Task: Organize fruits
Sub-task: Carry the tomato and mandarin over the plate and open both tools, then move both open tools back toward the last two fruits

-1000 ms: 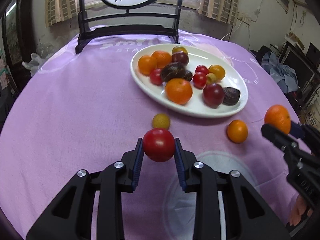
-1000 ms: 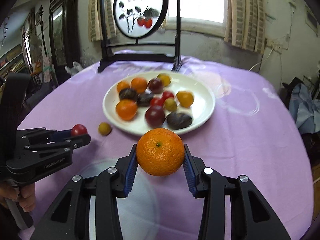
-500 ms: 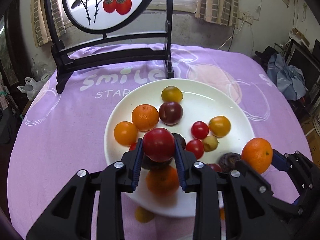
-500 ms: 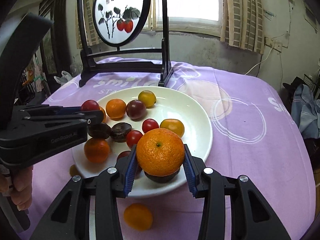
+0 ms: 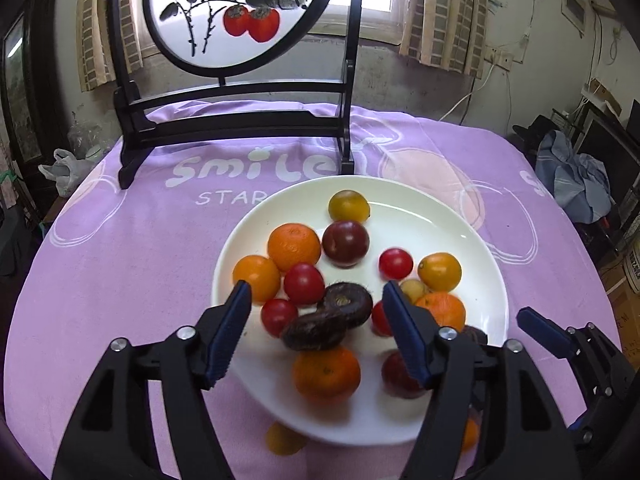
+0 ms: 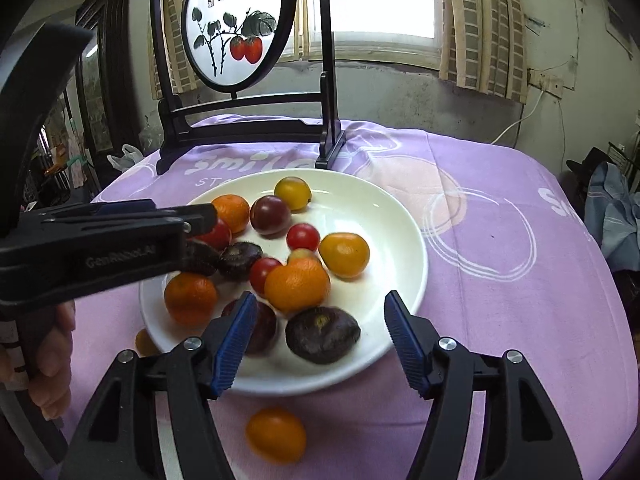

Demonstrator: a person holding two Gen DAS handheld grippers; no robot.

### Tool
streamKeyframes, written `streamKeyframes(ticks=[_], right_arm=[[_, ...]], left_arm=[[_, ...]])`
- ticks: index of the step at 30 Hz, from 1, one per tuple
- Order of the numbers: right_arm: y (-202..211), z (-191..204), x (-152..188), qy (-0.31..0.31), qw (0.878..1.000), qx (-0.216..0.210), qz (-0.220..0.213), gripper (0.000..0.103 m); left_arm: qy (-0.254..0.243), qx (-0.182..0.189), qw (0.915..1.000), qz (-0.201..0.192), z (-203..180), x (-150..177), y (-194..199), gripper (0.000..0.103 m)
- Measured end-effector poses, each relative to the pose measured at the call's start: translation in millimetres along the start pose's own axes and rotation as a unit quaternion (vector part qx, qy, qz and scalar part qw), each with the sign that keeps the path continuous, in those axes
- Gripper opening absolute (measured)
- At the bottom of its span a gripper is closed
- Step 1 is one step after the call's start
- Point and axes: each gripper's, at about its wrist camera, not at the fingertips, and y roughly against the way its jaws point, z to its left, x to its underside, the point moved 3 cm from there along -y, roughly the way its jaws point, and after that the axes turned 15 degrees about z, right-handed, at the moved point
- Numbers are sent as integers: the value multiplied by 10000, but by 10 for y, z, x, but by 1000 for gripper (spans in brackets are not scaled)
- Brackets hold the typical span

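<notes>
A white plate (image 5: pixel 452 216) (image 6: pixel 404 240) on the purple cloth holds several fruits: oranges, red tomatoes, dark plums and yellow ones. My left gripper (image 5: pixel 316 300) (image 6: pixel 200 216) hovers over the plate's near left side, jaws opening and pinching nothing. A red tomato (image 5: pixel 304 283) lies on the plate just ahead of it. My right gripper (image 6: pixel 320 308) (image 5: pixel 536 330) hangs over the plate's near right side, jaws opening too and empty. An orange (image 6: pixel 297 286) (image 5: pixel 440 310) rests on the plate beyond its fingers. A small orange fruit (image 6: pixel 276 434) and a yellow one (image 5: pixel 282 438) lie on the cloth.
A black stand with a round painted screen (image 5: pixel 224 16) (image 6: pixel 236 28) rises behind the plate at the table's far edge. A hand (image 6: pixel 52 360) grips the left tool's handle. Bundled clothes (image 5: pixel 580 176) lie beyond the table's right edge.
Both grippers travelled from the near cloth to above the plate. The left jaws spread and let the red tomato go; the right jaws spread and let the orange go, both now on the plate.
</notes>
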Motion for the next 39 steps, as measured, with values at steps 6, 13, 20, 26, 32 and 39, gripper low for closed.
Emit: streamKeyframes(ticks=[6, 13, 20, 26, 32, 39], right_arm=[[152, -59, 309, -95, 9999, -63, 102, 67], [308, 6, 647, -80, 9997, -173, 161, 67], [369, 125, 906, 2, 9994, -187, 279, 68], [329, 148, 1107, -101, 9987, -233, 432, 68], [280, 191, 1121, -27, 9985, -78, 533, 68], [59, 277, 960, 210, 9964, 183, 807, 68]], left_arm=[[80, 84, 9999, -59, 136, 337, 184, 78], [121, 1, 9999, -103, 216, 860, 322, 86], [85, 78, 9999, 125, 234, 1269, 230, 87], [-65, 0, 10000, -56, 266, 1413, 240, 87], [1, 123, 9999, 84, 272, 1441, 239, 87], [136, -8, 9996, 230, 362, 1419, 149, 87]])
